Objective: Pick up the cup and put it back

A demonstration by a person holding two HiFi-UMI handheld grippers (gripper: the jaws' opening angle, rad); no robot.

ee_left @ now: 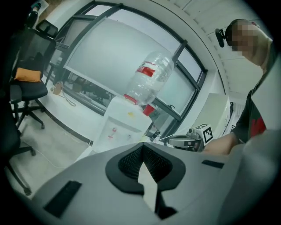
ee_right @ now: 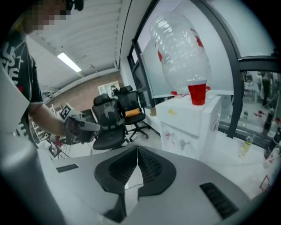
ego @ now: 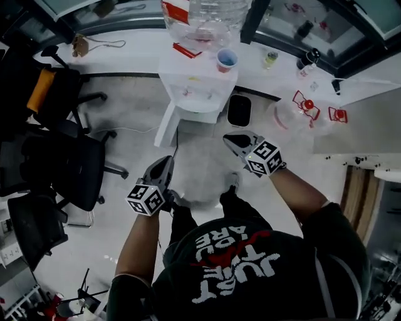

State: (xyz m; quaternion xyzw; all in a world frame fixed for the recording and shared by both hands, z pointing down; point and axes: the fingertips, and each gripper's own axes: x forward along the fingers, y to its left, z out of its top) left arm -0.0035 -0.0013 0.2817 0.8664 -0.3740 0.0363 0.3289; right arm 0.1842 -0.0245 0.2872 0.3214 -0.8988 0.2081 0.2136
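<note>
A red cup (ego: 226,60) stands on top of the white water dispenser (ego: 199,95), beside the big clear bottle (ego: 210,15). In the left gripper view the cup (ee_left: 149,110) shows small under the bottle, and in the right gripper view the cup (ee_right: 197,93) sits at the bottle's foot. My left gripper (ego: 166,160) hangs in front of the dispenser, lower left of it, jaws together and empty. My right gripper (ego: 229,138) is held to the dispenser's lower right, also shut with nothing in it. Both are well short of the cup.
Black office chairs (ego: 69,157) crowd the left side, one with an orange cushion (ego: 40,88). A black bin (ego: 239,110) stands right of the dispenser. A white ledge (ego: 125,47) runs along the windows, with a small bottle (ego: 270,59) and red-handled jugs (ego: 306,104) at the right.
</note>
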